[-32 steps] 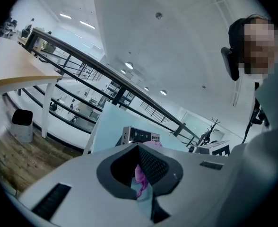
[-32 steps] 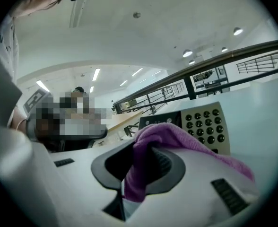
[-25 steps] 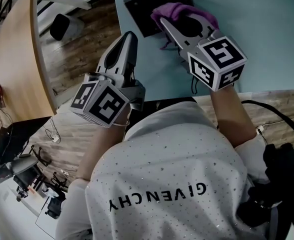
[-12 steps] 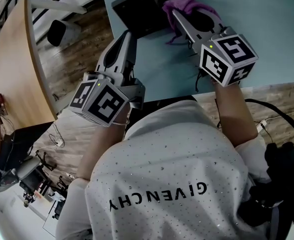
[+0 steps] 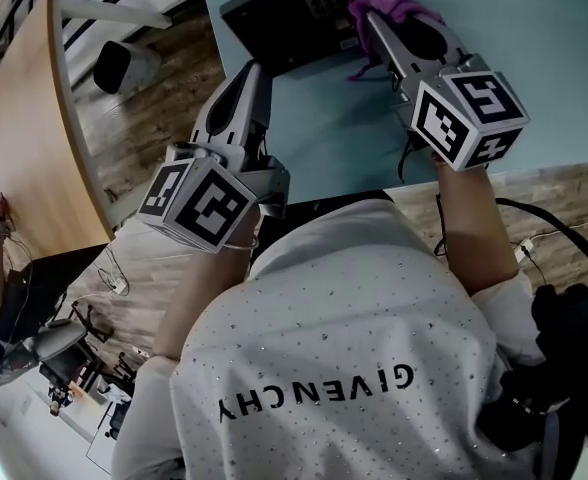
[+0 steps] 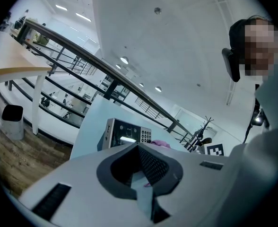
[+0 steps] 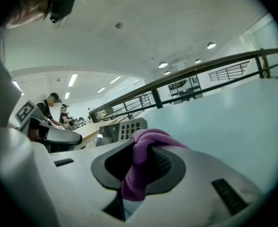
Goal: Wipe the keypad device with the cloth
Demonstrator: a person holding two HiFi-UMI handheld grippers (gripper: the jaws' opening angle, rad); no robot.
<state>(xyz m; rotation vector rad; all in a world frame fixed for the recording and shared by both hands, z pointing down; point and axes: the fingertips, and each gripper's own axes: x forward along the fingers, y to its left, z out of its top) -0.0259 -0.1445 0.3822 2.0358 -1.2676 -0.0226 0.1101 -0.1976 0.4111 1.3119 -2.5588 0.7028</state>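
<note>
1. The left gripper point(image 5: 253, 76) is hovering by the left edge of the table point(image 5: 544, 78), jaws pressed together with nothing between them;
2. The keypad device point(image 5: 284, 23) is lying flat on the table, just beyond it;
3. The right gripper point(image 5: 379, 23) is pinching the purple cloth point(image 5: 396, 6) at the device's right edge.

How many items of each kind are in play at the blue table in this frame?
keypad device: 1
cloth, purple: 1
Hand-held grippers: 2 (left hand-held gripper, right hand-held gripper shut on the cloth)
Total: 4
</note>
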